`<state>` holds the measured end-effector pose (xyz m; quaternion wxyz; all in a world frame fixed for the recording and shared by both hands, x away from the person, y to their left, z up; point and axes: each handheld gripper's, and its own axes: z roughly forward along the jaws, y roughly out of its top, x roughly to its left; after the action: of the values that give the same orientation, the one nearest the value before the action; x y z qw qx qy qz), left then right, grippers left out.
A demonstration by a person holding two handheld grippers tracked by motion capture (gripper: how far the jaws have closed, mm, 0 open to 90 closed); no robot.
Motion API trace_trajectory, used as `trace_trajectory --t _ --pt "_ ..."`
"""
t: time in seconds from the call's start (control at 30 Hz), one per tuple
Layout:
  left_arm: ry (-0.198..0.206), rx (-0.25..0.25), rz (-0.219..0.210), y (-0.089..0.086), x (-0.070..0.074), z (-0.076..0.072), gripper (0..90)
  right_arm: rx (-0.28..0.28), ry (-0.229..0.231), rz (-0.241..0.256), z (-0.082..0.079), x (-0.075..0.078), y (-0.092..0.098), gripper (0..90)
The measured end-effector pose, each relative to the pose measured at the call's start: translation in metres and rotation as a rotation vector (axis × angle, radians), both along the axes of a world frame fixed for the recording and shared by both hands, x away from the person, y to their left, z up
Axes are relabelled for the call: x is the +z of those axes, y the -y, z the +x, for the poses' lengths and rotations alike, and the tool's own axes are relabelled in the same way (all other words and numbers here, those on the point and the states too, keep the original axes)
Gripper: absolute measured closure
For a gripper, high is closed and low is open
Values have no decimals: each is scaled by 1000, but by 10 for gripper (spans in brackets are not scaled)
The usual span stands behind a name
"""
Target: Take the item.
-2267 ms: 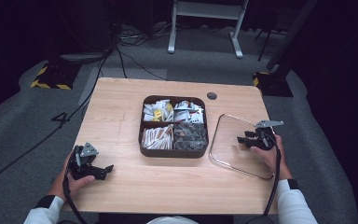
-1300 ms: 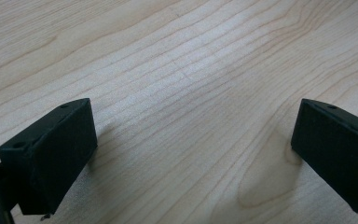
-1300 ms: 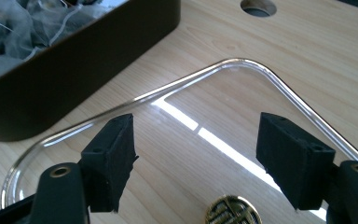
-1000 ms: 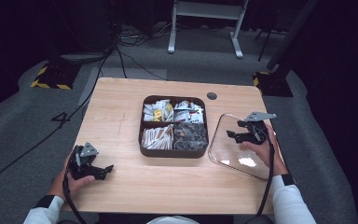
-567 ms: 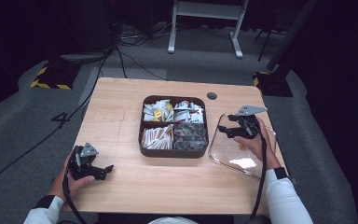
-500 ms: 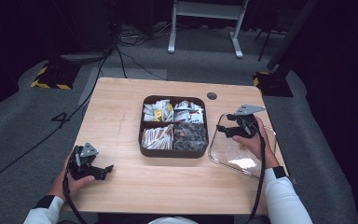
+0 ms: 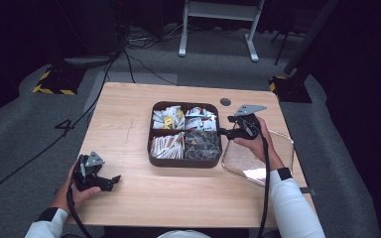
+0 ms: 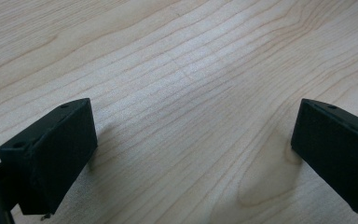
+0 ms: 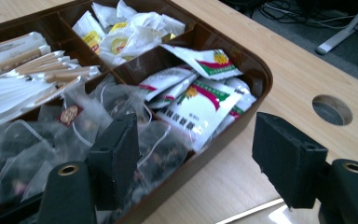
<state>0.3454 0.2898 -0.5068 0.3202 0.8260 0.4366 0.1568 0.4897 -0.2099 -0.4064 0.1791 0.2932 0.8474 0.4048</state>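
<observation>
I see a light wooden worktop (image 7: 129, 129) with pale grain and a round cable hole (image 7: 225, 101) near its far edge. The floor (image 7: 25, 144) around it is grey carpet. Black cables (image 7: 129, 54) run across the floor on the far left. Two yellow-and-black striped bases (image 7: 54, 85) sit on the floor, one far left, one far right. A white metal frame (image 7: 218, 25) stands at the far side. The surroundings beyond are dark; light falls mainly on the worktop.
</observation>
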Motion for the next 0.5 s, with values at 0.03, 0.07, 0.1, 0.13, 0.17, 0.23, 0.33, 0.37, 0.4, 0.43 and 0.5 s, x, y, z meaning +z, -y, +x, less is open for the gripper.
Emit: trace_trajectory --t 0.03,0.07,0.1,0.13,0.17,0.23,0.33,0.37,0.4,0.43,0.5 --pt "0 0 0 0 0 0 5 1 -1 -3 1 1 -3 322" --pt "0 0 0 0 0 0 5 3 -1 -5 3 1 -6 323" --pt "0 0 0 0 0 0 5 5 0 -8 4 2 -10 322" --pt "-1 0 -1 0 0 0 5 7 1 -16 6 2 -14 322" --pt "-1 0 -1 0 0 0 5 11 2 -20 7 3 -16 322" --pt "0 0 0 0 0 0 5 15 -1 -24 10 3 -22 322" --pt "0 -2 0 0 0 0 5 25 -10 -23 13 3 -31 319" --pt "-1 -2 0 0 0 0 4 27 -11 -23 14 4 -33 319" --pt "-1 -2 0 0 0 0 5 29 -11 -26 16 4 -36 320" --pt "-1 -2 0 0 0 0 4 29 -10 -29 17 4 -39 319" --pt "-1 -3 0 0 0 0 5 29 -9 -39 20 5 -44 318"
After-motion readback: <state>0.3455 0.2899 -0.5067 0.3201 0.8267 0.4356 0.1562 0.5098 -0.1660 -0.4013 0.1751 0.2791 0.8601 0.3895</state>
